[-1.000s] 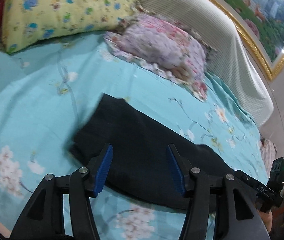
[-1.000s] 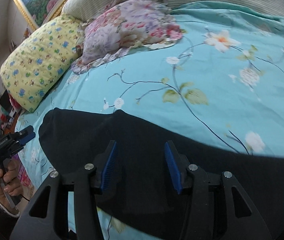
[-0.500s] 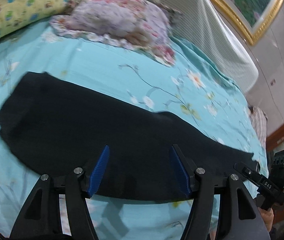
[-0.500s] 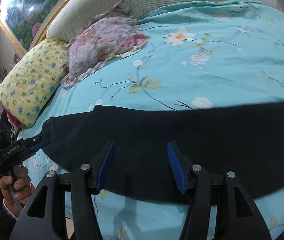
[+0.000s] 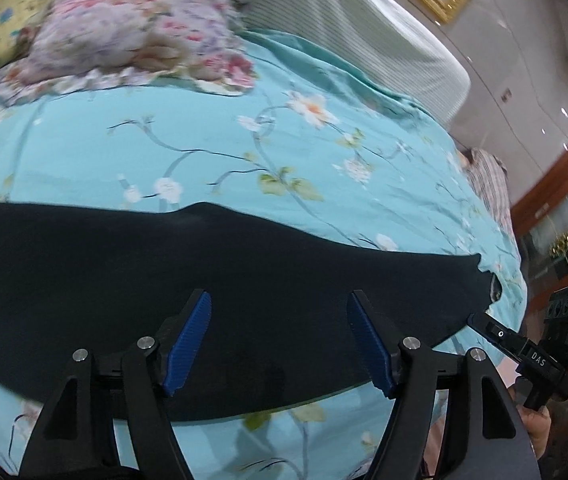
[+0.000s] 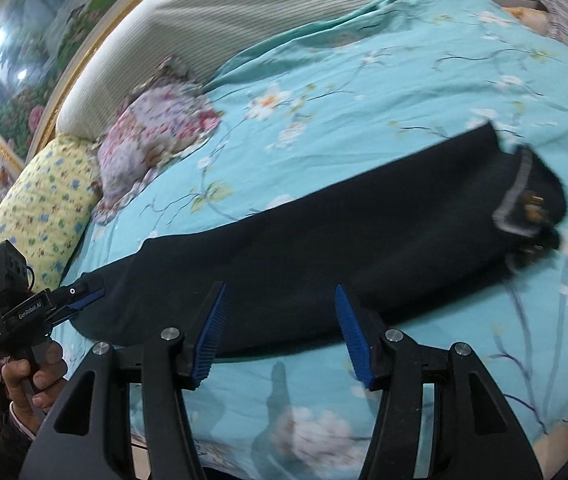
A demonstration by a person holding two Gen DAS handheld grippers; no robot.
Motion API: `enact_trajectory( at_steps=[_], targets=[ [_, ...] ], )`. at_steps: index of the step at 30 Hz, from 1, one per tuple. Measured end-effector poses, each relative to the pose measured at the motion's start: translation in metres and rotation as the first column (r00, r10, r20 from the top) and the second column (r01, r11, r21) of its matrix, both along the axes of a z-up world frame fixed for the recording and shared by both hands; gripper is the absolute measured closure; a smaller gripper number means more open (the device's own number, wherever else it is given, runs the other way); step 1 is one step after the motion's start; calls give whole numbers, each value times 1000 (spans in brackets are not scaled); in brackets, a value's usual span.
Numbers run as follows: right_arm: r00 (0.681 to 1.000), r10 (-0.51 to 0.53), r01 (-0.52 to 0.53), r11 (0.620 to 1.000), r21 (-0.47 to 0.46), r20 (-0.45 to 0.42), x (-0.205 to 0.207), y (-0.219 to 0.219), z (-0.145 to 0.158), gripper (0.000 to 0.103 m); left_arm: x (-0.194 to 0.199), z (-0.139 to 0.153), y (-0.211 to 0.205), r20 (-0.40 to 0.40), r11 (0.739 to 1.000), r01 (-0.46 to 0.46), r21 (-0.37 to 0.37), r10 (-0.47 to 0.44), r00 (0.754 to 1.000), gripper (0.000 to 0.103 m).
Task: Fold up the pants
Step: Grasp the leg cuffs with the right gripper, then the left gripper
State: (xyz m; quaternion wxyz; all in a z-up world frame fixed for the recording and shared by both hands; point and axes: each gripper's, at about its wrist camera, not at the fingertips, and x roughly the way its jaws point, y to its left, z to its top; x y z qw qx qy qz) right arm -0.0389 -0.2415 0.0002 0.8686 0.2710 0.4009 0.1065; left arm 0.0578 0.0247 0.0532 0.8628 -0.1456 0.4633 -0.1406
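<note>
Dark pants [image 6: 323,248] stretched flat across floral bedsheet [image 6: 363,92], right tongs [image 6: 280,332] spread above near edge

A bed [image 6: 363,92] covered in a light blue sheet printed with white flowers and thin branches. Black pants [image 6: 323,240] lie flat across it in a long strip, waistband at the right end. Near the striped headboard [image 6: 244,20] rest two pillows side by side: one pink floral [image 6: 152,136], one yellow [image 6: 44,204] with blue flowers.
</note>
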Motion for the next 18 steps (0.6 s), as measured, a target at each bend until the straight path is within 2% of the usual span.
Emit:
enact_trajectory(
  at_steps=[5, 12, 16, 18],
  targets=[
    [998, -57, 57, 998, 3, -8, -13, -22, -2, 47, 9, 4, -28, 3, 997, 71, 31, -71, 997, 30],
    [987, -160, 161, 987, 31, -31, -30, -55, -10, 46, 24, 8, -76, 3, 980, 184, 77, -185, 983, 28],
    [974, -220, 223, 973, 65, -52, -36, -73, -18, 38, 34, 6, -104, -9, 964, 247, 103, -248, 969, 28],
    [969, -238, 242, 966, 87, -59, -36, -78, -22, 38, 41, 5, -118, -15, 954, 276, 113, -276, 961, 28]
  ],
)
